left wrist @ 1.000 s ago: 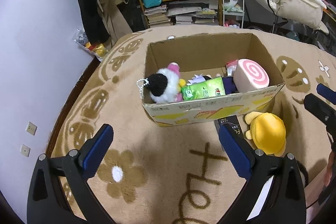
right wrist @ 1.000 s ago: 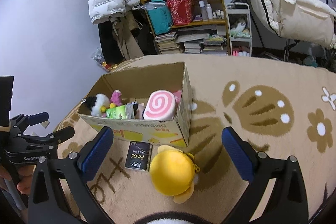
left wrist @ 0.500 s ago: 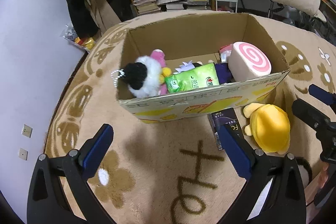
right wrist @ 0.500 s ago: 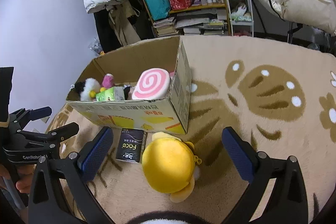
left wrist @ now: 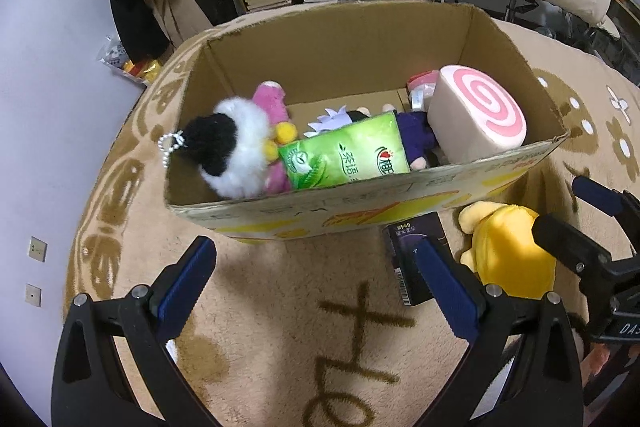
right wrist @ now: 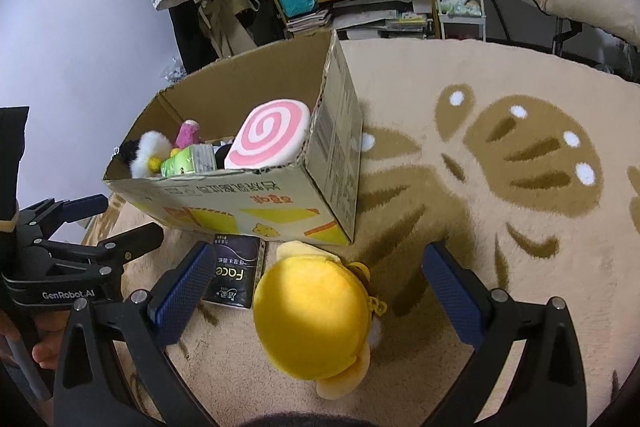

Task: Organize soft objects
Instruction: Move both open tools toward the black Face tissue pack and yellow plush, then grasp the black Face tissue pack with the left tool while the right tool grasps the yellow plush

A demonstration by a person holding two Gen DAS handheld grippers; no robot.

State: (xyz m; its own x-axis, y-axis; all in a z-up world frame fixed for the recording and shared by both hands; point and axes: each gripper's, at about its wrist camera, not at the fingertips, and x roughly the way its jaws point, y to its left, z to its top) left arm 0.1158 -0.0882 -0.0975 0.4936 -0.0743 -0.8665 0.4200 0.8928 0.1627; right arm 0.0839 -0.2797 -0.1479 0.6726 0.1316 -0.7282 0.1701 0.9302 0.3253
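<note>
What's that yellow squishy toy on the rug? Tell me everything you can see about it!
The yellow plush toy looks round, soft and fuzzy, bright yellow with paler yellow nubs sticking out at top and bottom; its face is hidden. It lies on the tan rug, just outside the cardboard box, beside a dark packet. The right hand-held gripper hangs open over it, one finger on each side, not touching it.

Box wall (left wrist: 360, 203) hides the dark pack's (left wrist: 412, 239) top.
</note>
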